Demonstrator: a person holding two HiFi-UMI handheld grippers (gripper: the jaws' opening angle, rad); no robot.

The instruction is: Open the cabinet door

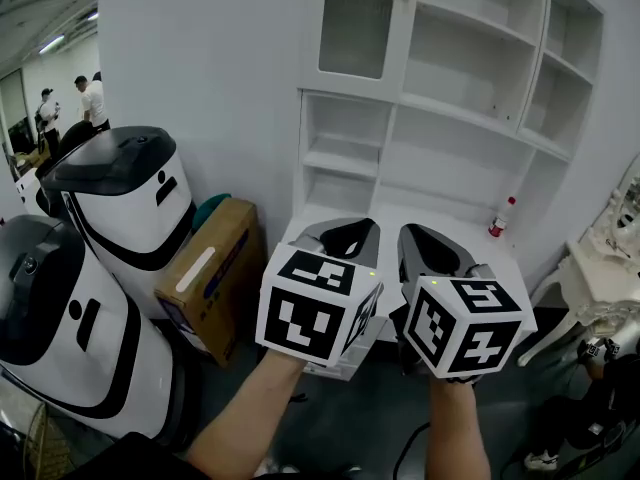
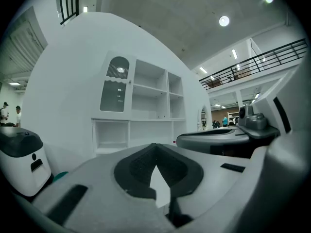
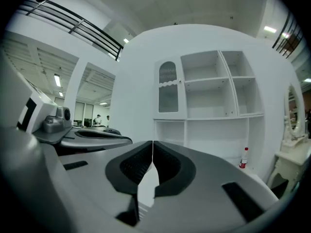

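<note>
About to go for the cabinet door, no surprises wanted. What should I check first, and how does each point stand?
1. Cabinet door closed: ok.
2. Left gripper open for a grasp: not ok, shut, empty.
3. Right gripper open: not ok, shut, empty.
4. Grippers at the door: not ok, both short of it.
5. Bottle clear of the door: ok, low on the right.

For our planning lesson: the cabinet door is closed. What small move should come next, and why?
Probably raise the left gripper toward the door and part its jaws. Both it and the right gripper are shut, empty and short of the closed door, high on the left of the shelf unit.
</note>
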